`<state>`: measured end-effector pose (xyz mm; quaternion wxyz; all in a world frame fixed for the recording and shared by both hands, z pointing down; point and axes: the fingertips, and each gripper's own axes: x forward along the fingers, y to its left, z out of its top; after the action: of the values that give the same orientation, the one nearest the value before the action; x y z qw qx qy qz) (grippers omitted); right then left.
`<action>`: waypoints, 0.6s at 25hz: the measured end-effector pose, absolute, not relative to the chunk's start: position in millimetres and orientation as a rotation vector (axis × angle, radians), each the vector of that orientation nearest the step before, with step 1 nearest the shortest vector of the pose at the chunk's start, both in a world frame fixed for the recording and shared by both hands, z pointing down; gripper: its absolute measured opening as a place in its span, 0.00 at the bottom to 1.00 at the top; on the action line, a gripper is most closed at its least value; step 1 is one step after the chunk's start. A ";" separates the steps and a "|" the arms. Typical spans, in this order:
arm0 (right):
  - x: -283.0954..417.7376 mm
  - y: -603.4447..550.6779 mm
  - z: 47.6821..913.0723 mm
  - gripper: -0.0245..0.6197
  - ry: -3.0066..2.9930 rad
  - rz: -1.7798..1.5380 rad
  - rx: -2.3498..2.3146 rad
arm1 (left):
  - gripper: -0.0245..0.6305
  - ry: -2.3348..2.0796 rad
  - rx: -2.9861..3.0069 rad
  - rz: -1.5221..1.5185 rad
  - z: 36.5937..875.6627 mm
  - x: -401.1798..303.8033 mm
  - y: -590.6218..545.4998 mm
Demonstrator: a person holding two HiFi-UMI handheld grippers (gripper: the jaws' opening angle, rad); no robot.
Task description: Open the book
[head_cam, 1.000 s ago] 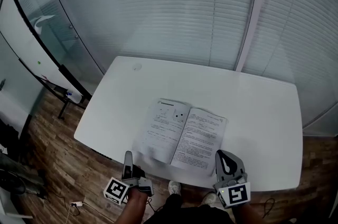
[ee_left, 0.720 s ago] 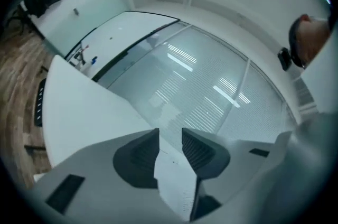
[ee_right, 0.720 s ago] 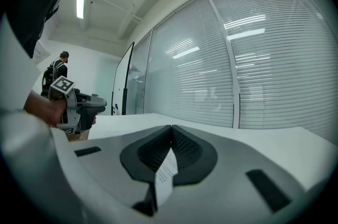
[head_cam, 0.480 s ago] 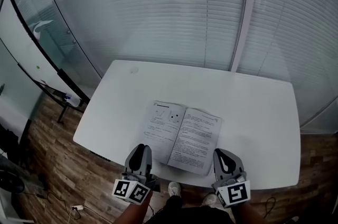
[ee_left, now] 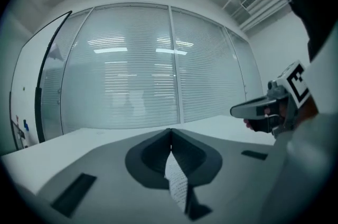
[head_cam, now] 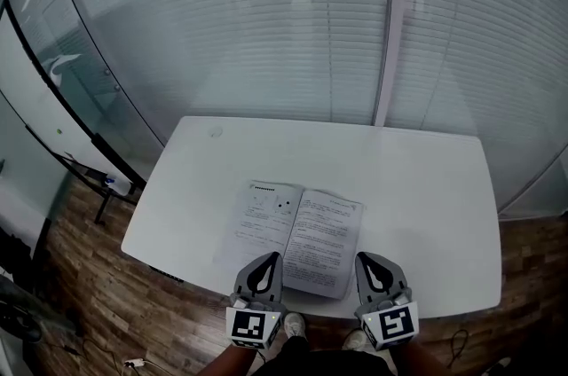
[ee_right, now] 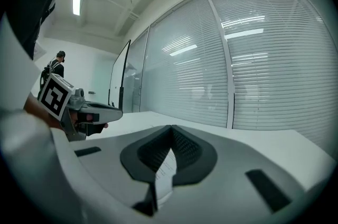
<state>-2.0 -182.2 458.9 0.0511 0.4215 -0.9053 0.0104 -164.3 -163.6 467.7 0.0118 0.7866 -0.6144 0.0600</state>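
The book (head_cam: 297, 237) lies open and flat on the white table (head_cam: 426, 197), two printed pages facing up. My left gripper (head_cam: 264, 261) hovers at the book's near left edge, jaws shut, nothing between them. My right gripper (head_cam: 368, 261) hovers at the book's near right corner, also shut and empty. In the left gripper view the jaws (ee_left: 170, 133) meet at the tip, and a sliver of printed page (ee_left: 177, 180) shows below them. The right gripper view shows the same: shut jaws (ee_right: 171, 130) above a strip of page (ee_right: 165, 173). Each gripper sees the other beside it.
A glass wall with blinds (head_cam: 293, 28) runs behind the table. A whiteboard (head_cam: 53, 108) leans at the left over the wooden floor (head_cam: 89, 294). A small round mark (head_cam: 216, 132) sits at the table's far left corner. A person (ee_right: 54, 67) stands far off.
My left gripper has moved right from the table's front left edge to the book, rolled upright, and its jaws have gone from open to shut. The right gripper has stayed put.
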 end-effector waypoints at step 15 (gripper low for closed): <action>-1.2 -179.1 444.2 0.04 -2.733 -0.071 1.258 | 0.06 -1.774 2.540 0.247 469.5 -131.9 -165.5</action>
<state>-1.2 -179.1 444.2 0.0661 0.4172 -0.9061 -0.0236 -131.9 -165.5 469.5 0.0169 0.8172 -0.5706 0.0795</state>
